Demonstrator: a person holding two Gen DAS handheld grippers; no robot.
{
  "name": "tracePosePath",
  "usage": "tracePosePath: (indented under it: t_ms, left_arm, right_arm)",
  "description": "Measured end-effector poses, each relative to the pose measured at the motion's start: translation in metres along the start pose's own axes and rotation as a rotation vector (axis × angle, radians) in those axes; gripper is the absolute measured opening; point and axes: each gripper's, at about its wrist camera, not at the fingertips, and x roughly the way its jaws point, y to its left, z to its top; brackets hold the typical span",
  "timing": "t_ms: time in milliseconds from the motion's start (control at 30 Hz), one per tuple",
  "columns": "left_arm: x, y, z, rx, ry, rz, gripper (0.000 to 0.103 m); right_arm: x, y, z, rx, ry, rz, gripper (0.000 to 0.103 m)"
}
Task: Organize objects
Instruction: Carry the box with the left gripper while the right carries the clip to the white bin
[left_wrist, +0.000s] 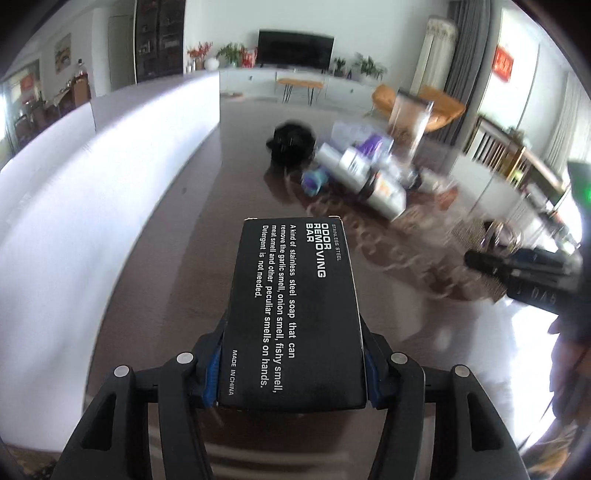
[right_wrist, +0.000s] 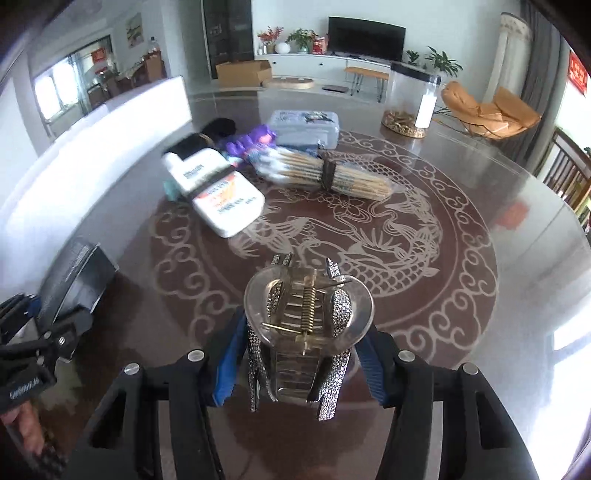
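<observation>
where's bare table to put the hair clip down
Free: the dragon-pattern table top between the hair clip and the brush bundle, and rightward toward the clear jar. Crowded: far left, around the white bottle, purple glove and plastic box.

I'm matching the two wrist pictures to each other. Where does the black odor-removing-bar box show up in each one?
Left wrist view: the black box fills the lower centre, clamped in the left gripper.
Right wrist view: the same box sits at the left edge, seen side-on.
Shared landmark: the television on the far wall.
</observation>
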Motion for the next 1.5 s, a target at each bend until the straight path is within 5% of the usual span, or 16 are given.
tracePosePath:
  t_ms: [200, 333, 500, 667, 833, 933, 1067, 1233, 1400, 1500]
  left_arm:
    - [-0.064, 0.024, 0.014, -0.074, -0.069, -0.094, 0.057]
    - [-0.104, 0.08, 0.034, -0.165, -0.119, -0.068, 0.057]
    - [-0.128, 0.175, 0.061, -0.249, -0.124, 0.095, 0.057]
    - [-0.116, 0.249, 0.079, -0.285, -0.035, 0.248, 0.057]
    - [-0.087, 0.295, 0.07, -0.319, 0.091, 0.328, 0.058]
    - [-0.075, 0.305, 0.06, -0.337, 0.138, 0.387, 0.06]
    - [-0.086, 0.3, 0.048, -0.333, 0.067, 0.435, 0.085]
    - [-0.11, 0.263, 0.047, -0.297, -0.024, 0.409, 0.085]
    - [-0.127, 0.173, 0.048, -0.167, -0.09, 0.206, 0.086]
    - [-0.121, 0.106, 0.042, -0.081, -0.087, 0.05, 0.098]
  right_arm:
    - [-0.033, 0.015, 0.006, -0.004, -0.002, 0.096, 0.056]
    - [-0.054, 0.054, 0.029, -0.017, -0.033, 0.206, 0.056]
    - [-0.083, 0.144, 0.074, -0.102, -0.113, 0.391, 0.056]
    - [-0.093, 0.253, 0.114, -0.247, -0.139, 0.53, 0.056]
    - [-0.058, 0.338, 0.117, -0.354, -0.024, 0.564, 0.057]
    - [-0.031, 0.364, 0.109, -0.372, 0.047, 0.572, 0.074]
    - [-0.034, 0.354, 0.103, -0.324, 0.008, 0.574, 0.092]
    - [-0.051, 0.307, 0.099, -0.317, -0.084, 0.504, 0.095]
    - [-0.049, 0.222, 0.059, -0.293, -0.164, 0.298, 0.099]
    - [-0.034, 0.153, 0.02, -0.245, -0.161, 0.13, 0.099]
